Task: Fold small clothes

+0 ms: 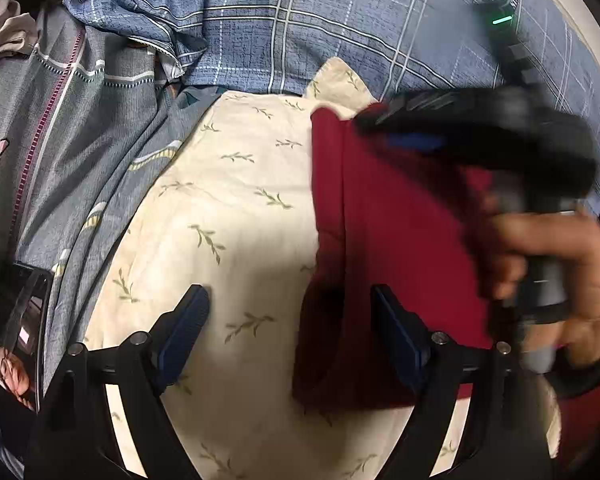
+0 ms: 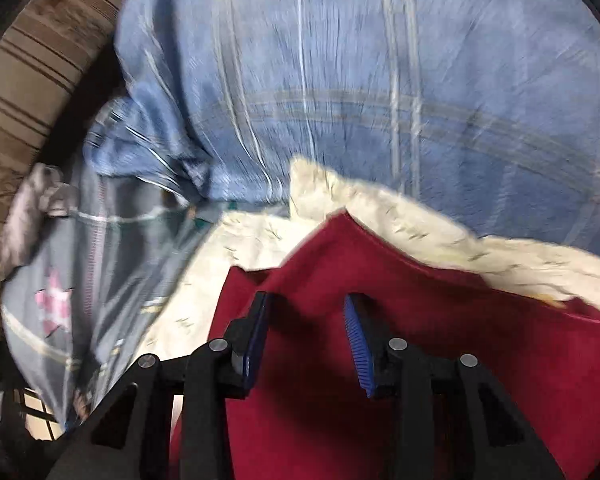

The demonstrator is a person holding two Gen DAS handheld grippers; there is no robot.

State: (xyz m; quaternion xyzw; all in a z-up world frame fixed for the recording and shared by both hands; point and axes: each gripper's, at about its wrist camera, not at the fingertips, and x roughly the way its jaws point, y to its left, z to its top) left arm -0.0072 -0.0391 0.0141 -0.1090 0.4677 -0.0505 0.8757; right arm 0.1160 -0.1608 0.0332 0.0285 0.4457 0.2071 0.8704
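While the red garment (image 1: 384, 232) lay flat on the cream leaf-print pillow (image 1: 228, 208), the left gripper (image 1: 288, 320) hung spread wide over its edge, gripping nothing. The right gripper (image 2: 306, 320) was blurry, its 2 fingers parted over red cloth, not pinching it.

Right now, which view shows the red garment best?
Left wrist view: the red garment is sharp, its left edge lying on the cream leaf-print cloth, though the right gripper hides part. Right wrist view shows it blurred and cropped.
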